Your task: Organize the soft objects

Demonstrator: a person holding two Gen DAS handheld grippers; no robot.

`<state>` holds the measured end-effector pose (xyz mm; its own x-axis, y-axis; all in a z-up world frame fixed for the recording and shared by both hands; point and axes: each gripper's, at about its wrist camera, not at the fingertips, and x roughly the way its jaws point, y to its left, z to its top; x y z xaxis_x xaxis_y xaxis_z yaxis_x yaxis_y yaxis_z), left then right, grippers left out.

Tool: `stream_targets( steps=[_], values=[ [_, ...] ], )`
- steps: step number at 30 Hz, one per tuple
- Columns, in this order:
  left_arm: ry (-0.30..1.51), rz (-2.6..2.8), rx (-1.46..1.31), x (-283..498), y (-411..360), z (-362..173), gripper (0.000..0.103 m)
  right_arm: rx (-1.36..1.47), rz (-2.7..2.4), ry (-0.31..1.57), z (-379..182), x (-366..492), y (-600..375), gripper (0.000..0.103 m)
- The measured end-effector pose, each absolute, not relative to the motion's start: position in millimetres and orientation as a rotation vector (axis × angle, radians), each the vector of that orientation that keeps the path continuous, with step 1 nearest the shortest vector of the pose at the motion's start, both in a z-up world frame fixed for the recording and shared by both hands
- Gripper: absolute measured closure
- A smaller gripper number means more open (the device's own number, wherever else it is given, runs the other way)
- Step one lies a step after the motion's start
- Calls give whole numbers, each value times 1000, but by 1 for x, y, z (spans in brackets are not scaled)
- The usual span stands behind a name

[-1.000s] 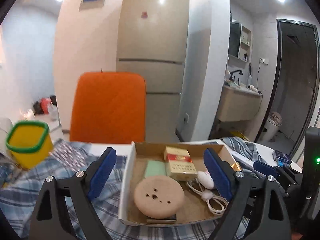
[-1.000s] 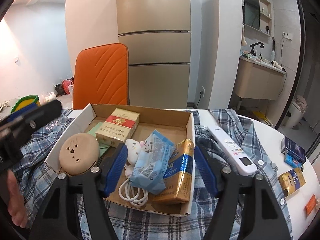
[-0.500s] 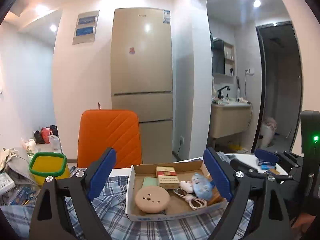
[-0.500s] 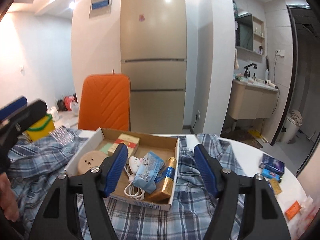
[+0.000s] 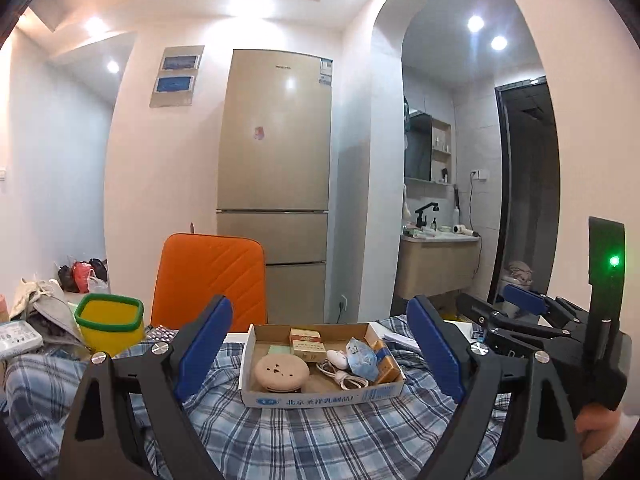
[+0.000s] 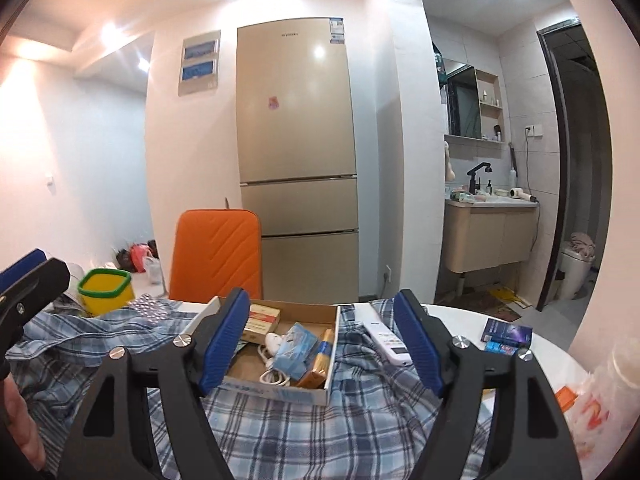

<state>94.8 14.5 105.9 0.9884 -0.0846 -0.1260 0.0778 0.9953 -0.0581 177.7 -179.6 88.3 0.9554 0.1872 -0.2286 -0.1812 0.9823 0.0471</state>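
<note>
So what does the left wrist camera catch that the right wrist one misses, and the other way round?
Only the left wrist view shows the round tan cushion in the cardboard box, plus the grey bag far left.

Only the right wrist view shows the white remote on the plaid shirt and the dark blue boxes on the white table.

Both show the box, tissue pack, white cable, yellow bin, orange chair and fridge.
</note>
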Motion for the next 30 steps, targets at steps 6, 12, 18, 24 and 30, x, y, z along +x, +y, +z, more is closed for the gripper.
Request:
stream_targets(
  steps=[6, 12, 18, 24, 30],
  values=[
    [104, -69, -14, 79, 15, 90, 12, -1, 170, 159, 76, 158, -177, 17],
    [91, -64, -40, 77, 21, 66, 12, 23, 177, 136, 64, 154, -179, 9],
    [46, -42, -109, 76, 36, 57, 0, 32, 183, 137, 57, 152, -182, 1],
    [92, -53, -69, 82, 29, 51, 0, 32, 195, 142, 50, 151, -180, 0],
    [97, -25, -16, 81, 17, 46, 0, 4, 200, 135, 47, 146, -175, 0]
  ],
)
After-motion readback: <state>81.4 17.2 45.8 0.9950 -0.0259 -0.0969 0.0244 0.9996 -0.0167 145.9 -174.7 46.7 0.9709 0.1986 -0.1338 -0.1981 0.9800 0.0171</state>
